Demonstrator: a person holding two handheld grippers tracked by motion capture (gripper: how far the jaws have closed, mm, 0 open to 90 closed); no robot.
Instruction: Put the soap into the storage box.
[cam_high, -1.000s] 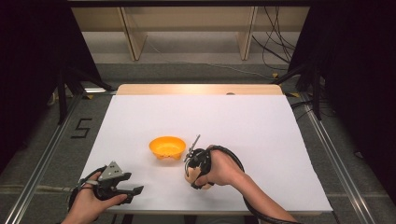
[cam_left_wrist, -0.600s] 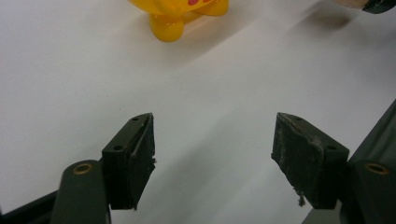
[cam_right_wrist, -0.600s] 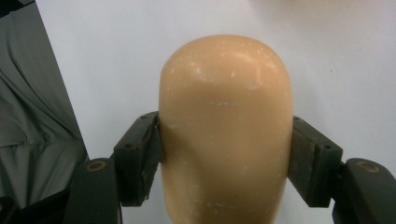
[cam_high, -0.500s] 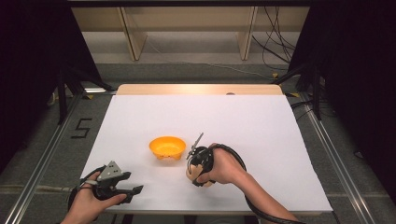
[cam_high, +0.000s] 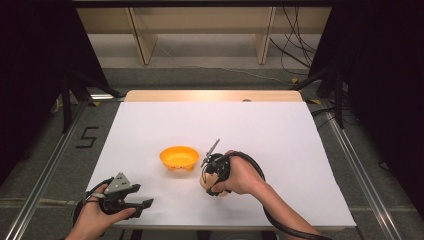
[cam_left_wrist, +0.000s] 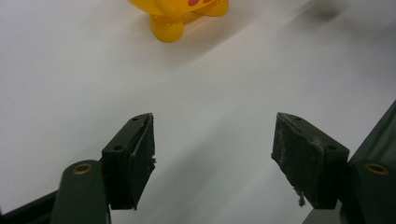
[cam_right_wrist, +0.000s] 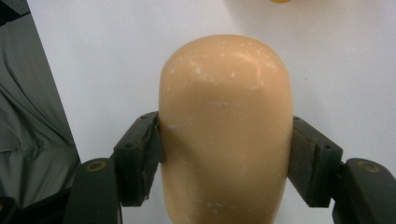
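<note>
A yellow-orange footed bowl (cam_high: 179, 157) stands near the middle of the white table (cam_high: 280, 130); its feet show at the top of the left gripper view (cam_left_wrist: 177, 16). Just right of the bowl, my right gripper (cam_high: 212, 176) is shut on a smooth tan rounded object (cam_right_wrist: 226, 126), which peeks out by the hand as a tan lump (cam_high: 205, 183) close to the table. Both pads (cam_right_wrist: 140, 156) press its sides. At the near left corner, my left gripper (cam_high: 142, 205) rests low and open, with nothing between its fingers (cam_left_wrist: 133, 158).
The table's near edge (cam_high: 225, 227) runs just below both hands. A black cable (cam_high: 272, 220) loops from the right gripper off the front. Wooden shelf legs (cam_high: 142, 42) stand on the floor beyond the far edge.
My right gripper has shifted and turned very slightly with the tan object still held. The left gripper and the bowl have stayed put.
</note>
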